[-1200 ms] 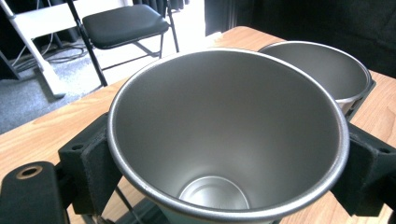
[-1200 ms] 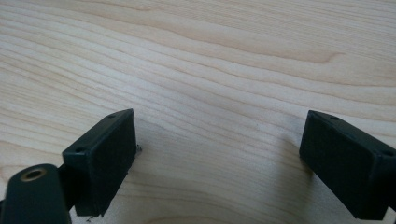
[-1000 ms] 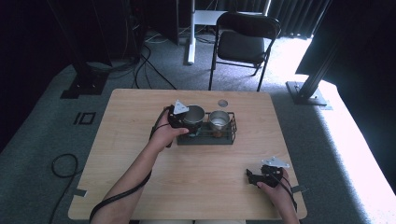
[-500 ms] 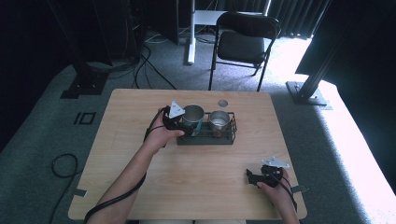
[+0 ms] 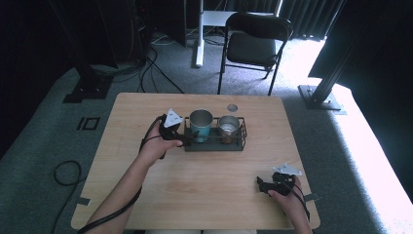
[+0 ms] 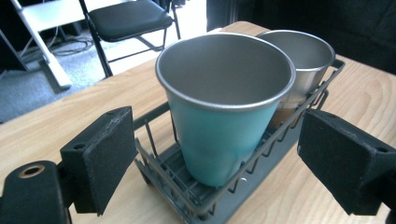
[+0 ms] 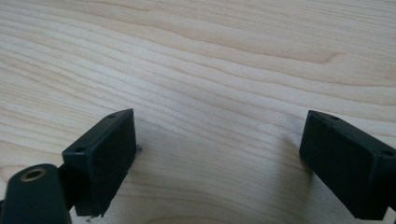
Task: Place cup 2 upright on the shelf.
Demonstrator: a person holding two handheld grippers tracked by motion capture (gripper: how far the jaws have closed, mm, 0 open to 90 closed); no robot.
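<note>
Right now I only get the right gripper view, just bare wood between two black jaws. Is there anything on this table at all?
Observer: Yes. The high view shows a dark wire rack toward the far middle, with two cups standing in it.
Operator: Where is the other gripper?
Observer: The left gripper is at the rack's left end. In its own view the jaws stand open, with the teal cup ahead between them, untouched.
Operator: And the second cup?
Observer: A silver cup stands right beside the teal one, in the rack's right half.
</note>
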